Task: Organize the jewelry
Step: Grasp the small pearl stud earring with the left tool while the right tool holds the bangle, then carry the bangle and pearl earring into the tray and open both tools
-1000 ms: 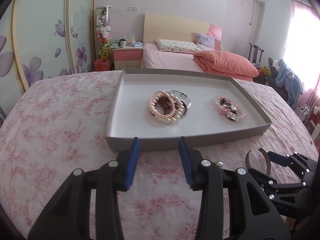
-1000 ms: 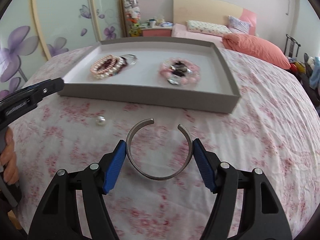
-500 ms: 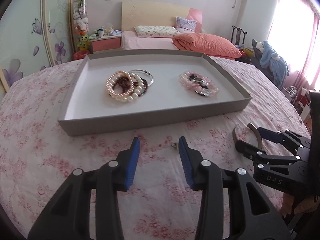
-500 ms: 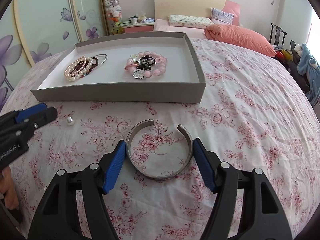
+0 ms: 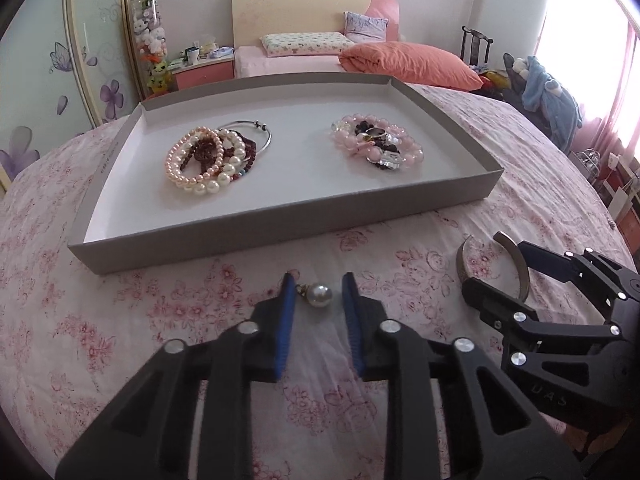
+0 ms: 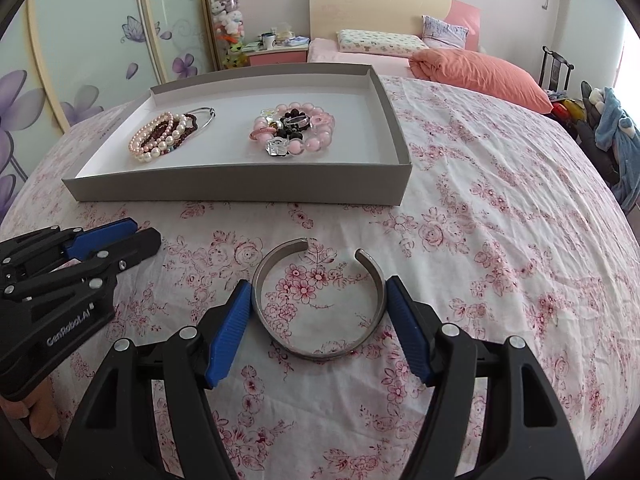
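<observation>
Tray nearer, floral bedspread.

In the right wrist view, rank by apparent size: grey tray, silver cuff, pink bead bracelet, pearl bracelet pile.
1. grey tray
2. silver cuff, though nearness to the camera enlarges it
3. pink bead bracelet and pearl bracelet pile: look alike, not ranked.

A home bedroom — bed, pillows, floral wardrobe doors.

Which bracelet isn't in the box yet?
The silver open cuff bracelet. It lies on the flowery bedspread between the right hand-held gripper's pads; the beaded bracelets are piled inside the grey box.
</observation>
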`<state>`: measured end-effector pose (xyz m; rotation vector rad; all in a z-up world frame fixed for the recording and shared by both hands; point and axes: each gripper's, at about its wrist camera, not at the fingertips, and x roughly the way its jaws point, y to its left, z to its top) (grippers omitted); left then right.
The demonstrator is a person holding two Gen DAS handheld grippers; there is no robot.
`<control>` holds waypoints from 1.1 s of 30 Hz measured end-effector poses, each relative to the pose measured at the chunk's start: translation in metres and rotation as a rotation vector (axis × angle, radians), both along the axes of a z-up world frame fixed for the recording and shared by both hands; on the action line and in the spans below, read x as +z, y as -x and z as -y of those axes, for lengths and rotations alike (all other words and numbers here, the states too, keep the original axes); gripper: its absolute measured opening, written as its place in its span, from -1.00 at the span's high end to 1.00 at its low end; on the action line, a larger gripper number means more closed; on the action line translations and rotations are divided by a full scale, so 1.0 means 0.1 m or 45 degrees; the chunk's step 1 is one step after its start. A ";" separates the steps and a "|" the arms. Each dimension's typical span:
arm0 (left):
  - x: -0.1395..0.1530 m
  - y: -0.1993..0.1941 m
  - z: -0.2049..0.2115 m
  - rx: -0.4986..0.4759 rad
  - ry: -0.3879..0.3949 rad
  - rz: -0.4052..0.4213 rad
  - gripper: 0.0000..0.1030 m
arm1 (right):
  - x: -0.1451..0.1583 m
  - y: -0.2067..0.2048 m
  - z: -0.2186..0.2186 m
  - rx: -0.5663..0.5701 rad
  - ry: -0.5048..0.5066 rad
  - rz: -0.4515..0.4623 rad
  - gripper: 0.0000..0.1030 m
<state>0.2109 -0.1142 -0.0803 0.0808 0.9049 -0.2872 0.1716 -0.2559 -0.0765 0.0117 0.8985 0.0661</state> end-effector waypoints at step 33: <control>0.04 0.05 -0.74 0.254 -0.033 0.009 0.68 | 0.01 0.03 -0.14 0.059 -0.003 -0.003 -0.32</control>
